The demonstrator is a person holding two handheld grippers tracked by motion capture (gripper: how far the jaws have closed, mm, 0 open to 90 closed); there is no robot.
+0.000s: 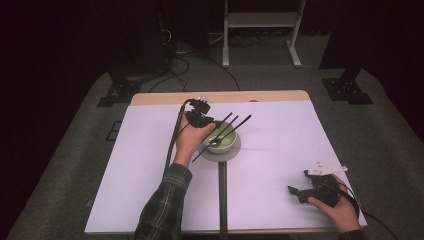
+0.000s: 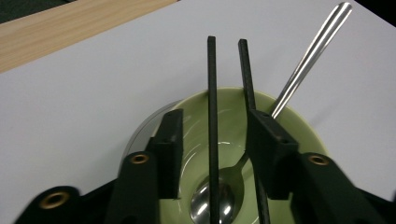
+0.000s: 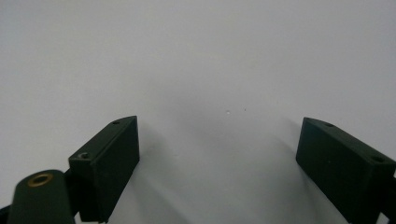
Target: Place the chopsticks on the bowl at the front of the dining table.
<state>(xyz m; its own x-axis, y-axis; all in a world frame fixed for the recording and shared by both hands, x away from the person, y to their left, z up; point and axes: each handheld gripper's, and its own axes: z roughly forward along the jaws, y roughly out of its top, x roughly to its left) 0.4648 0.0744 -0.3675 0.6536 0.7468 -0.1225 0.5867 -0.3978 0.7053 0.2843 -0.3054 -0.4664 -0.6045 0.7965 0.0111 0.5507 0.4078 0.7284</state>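
white table [image 1: 150, 175] — left gripper [image 2: 215, 135] over green bowl [image 2: 299, 126], jaws parted around black chopsticks [image 2: 211, 93], spoon [image 2: 308, 51] inside — right gripper [image 3: 219, 154] gapes wide, empty.

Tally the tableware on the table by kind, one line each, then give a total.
Bowl: 1, green
Plate: 1, grey, under the bowl
Spoon: 1, metal, resting in the bowl
Chopsticks: 2, black, lying across the bowl
Total: 5
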